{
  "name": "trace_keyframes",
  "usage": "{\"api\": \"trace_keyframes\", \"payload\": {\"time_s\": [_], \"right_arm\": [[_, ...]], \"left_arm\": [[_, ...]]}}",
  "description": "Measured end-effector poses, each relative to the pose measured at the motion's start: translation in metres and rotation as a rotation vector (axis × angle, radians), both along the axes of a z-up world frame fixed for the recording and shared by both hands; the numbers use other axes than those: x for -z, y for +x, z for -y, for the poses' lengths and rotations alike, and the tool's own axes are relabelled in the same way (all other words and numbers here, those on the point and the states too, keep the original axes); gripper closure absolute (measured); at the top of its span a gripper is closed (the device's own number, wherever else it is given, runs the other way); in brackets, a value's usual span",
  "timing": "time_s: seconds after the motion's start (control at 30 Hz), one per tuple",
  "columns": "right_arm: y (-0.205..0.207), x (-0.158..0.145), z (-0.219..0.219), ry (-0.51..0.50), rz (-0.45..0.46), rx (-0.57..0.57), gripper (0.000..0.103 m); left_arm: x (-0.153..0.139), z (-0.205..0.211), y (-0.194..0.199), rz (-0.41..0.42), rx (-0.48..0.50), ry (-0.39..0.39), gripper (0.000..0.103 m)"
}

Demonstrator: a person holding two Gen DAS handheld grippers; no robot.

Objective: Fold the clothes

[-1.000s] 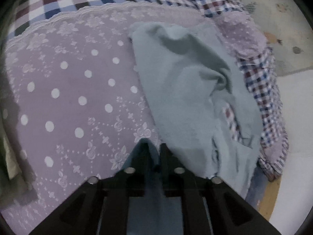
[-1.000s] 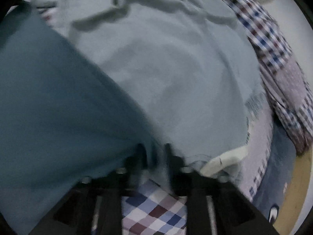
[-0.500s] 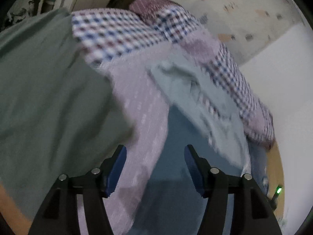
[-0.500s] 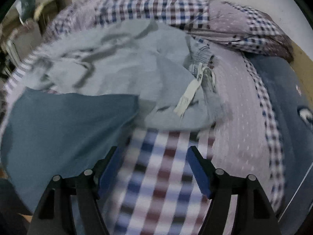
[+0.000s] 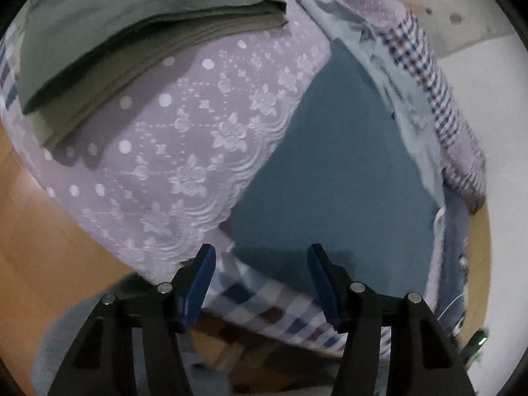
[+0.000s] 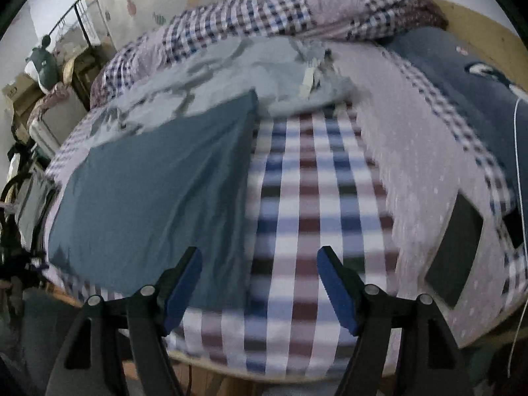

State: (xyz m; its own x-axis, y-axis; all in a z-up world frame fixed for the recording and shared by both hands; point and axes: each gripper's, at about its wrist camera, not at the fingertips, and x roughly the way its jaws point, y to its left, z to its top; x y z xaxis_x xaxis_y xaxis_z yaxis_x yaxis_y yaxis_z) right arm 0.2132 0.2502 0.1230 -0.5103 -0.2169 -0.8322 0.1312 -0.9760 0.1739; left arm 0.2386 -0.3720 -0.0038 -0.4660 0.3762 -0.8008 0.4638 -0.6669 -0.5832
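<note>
Both of your grippers are spread wide with nothing between their blue pads: the left gripper hangs over the near edge of the bed, and the right gripper hangs over the same edge further along. The folded teal garment lies flat on the checked bedspread, a neat rectangle with its straight right edge running away from you; in the left wrist view the same teal garment sits just ahead of your open jaws, clear of both pads. Behind it a crumpled pale grey-blue garment lies unfolded, touching the far edge of the teal piece, with a white label showing on it. To your left a stack of folded olive-green clothes rests on the lilac lace-trimmed cover, well apart from the teal piece. Beyond the pale garment a bunched checked quilt runs along the far side of the bed. On the right side you have a dark blue pillow with a white print, a thin white cable trailing across it, and a flat dark rectangular object lying on the lilac cover near the edge. Nothing stands between either gripper and the teal garment
</note>
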Motion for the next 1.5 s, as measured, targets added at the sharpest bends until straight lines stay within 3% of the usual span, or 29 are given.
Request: {"api": "trace_keyframes", "payload": {"time_s": [0.13, 0.27, 0.43, 0.57, 0.6, 0.63, 0.77, 0.9, 1.2, 1.27, 1.3, 1.33, 1.5], "right_arm": [[0.009, 0.013, -0.009, -0.1, 0.039, 0.027, 0.027], [0.006, 0.028, -0.008, -0.155, 0.072, 0.019, 0.029], [-0.011, 0.056, 0.009, -0.128, 0.136, -0.018, 0.053], [-0.02, 0.082, 0.022, -0.071, 0.172, -0.036, 0.067], [-0.02, 0.084, 0.022, -0.063, 0.166, -0.028, 0.078], [-0.019, 0.083, 0.021, -0.063, 0.165, -0.018, 0.102], [-0.007, 0.074, 0.02, -0.043, 0.149, -0.008, 0.102], [0.003, 0.073, 0.017, 0.163, 0.143, 0.111, 0.103], [0.024, 0.057, 0.013, 0.298, 0.034, 0.243, 0.101], [0.027, 0.055, 0.017, 0.324, 0.007, 0.256, 0.09], [0.029, 0.054, 0.019, 0.335, -0.006, 0.262, 0.075], [0.031, 0.052, 0.022, 0.345, -0.021, 0.265, 0.066], [0.037, 0.044, 0.04, 0.422, -0.102, 0.236, 0.055]], "left_arm": [[0.009, -0.001, -0.006, -0.022, -0.056, 0.037, 0.042], [0.021, -0.009, -0.01, -0.019, -0.057, 0.016, 0.056], [0.026, -0.01, -0.012, 0.017, -0.079, -0.012, 0.079], [0.026, -0.01, -0.007, 0.01, -0.091, -0.013, 0.084], [0.026, -0.007, 0.0, 0.009, -0.092, -0.017, 0.086], [0.025, -0.007, 0.0, 0.008, -0.094, -0.022, 0.088], [0.025, -0.006, 0.0, 0.005, -0.11, -0.039, 0.091], [0.025, -0.005, 0.002, 0.009, -0.117, -0.054, 0.091], [0.015, -0.013, 0.011, -0.013, -0.106, -0.129, 0.086], [0.01, -0.019, 0.011, -0.025, -0.09, -0.162, 0.075], [0.007, -0.023, 0.012, -0.034, -0.078, -0.179, 0.063], [0.003, -0.027, 0.013, -0.051, -0.065, -0.196, 0.053], [-0.01, -0.042, 0.023, -0.146, -0.023, -0.201, 0.044]]}}
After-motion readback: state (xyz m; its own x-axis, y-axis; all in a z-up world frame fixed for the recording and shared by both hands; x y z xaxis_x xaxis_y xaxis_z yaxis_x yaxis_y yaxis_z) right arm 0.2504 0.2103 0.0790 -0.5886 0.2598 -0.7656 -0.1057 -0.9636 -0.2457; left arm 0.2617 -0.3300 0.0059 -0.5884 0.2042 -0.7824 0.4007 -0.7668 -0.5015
